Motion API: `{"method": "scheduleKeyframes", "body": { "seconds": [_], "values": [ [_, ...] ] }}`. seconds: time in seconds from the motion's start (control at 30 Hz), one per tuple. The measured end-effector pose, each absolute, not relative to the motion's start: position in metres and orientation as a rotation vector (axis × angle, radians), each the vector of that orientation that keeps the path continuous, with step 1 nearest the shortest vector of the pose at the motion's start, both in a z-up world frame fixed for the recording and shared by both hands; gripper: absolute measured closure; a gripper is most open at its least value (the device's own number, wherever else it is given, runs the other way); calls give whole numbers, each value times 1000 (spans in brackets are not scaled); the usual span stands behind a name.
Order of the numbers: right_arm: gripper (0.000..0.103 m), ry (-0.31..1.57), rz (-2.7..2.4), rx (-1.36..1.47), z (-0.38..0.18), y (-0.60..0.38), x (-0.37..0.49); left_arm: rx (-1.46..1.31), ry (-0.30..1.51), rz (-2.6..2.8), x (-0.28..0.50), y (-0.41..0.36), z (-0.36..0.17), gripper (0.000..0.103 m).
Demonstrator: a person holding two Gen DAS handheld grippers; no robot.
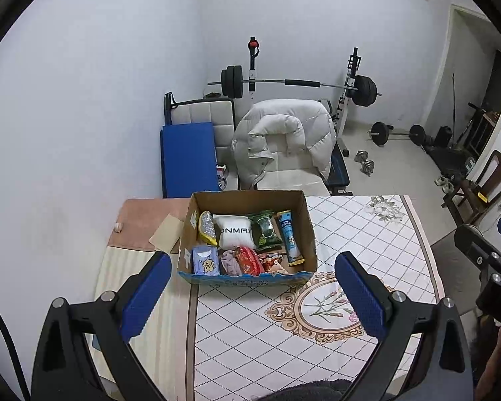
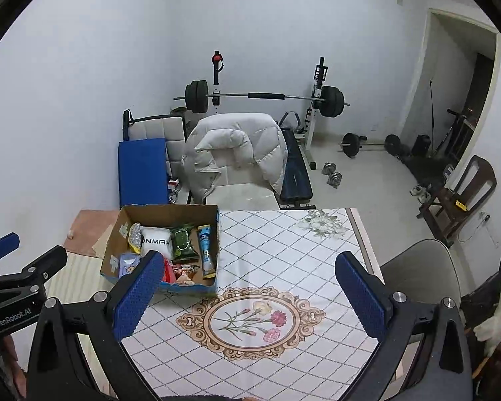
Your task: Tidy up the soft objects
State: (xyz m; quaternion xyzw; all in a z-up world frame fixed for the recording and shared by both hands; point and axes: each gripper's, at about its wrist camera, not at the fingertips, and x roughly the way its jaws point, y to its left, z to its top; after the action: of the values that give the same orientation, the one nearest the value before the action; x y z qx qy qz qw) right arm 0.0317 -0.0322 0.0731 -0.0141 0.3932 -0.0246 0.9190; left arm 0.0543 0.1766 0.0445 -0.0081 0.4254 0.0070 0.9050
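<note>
Gym-room table (image 1: 367,234), box (image 1: 309,230) at its far left, soft goods packed inside.
Pillow (image 1: 235,232), wipes (image 1: 265,230) and tube (image 1: 290,239) sit upright-packed to save room; my left gripper (image 1: 250,297) and right gripper (image 2: 250,297) hover spread wide, holding nothing, likely finished.
</note>
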Motion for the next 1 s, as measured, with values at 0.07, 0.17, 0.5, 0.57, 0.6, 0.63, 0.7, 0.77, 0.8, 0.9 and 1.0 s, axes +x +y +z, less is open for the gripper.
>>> {"method": "scheduleKeyframes", "body": {
  "seconds": [0.07, 0.17, 0.5, 0.57, 0.6, 0.63, 0.7, 0.77, 0.8, 0.9, 1.0],
  "values": [
    [0, 811, -54, -33, 74, -33, 30, -18, 877, 10, 54, 176, 46, 3],
    [0, 811, -60, -34, 74, -33, 28, -14, 868, 6, 51, 175, 49, 3],
    [0, 810, -85, -25, 73, -37, 26, -4, 868, 5, 50, 173, 50, 3],
    [0, 816, -85, -21, 72, -37, 27, 6, 879, 14, 51, 172, 47, 3],
    [0, 819, -85, -21, 70, -37, 28, 12, 883, 17, 52, 172, 46, 3],
    [0, 819, -86, -24, 70, -37, 28, 14, 885, 22, 53, 172, 45, 3],
    [0, 821, -82, -25, 70, -36, 28, 12, 885, 34, 54, 173, 44, 3],
    [0, 824, -73, -22, 67, -37, 29, 6, 880, 42, 53, 174, 44, 3],
    [0, 824, -76, -27, 66, -37, 29, 0, 878, 45, 53, 175, 44, 1],
    [0, 821, -76, -32, 65, -38, 30, -14, 875, 52, 53, 178, 44, 0],
    [0, 819, -76, -36, 66, -38, 33, -21, 874, 56, 54, 179, 44, 0]
  ]
}}
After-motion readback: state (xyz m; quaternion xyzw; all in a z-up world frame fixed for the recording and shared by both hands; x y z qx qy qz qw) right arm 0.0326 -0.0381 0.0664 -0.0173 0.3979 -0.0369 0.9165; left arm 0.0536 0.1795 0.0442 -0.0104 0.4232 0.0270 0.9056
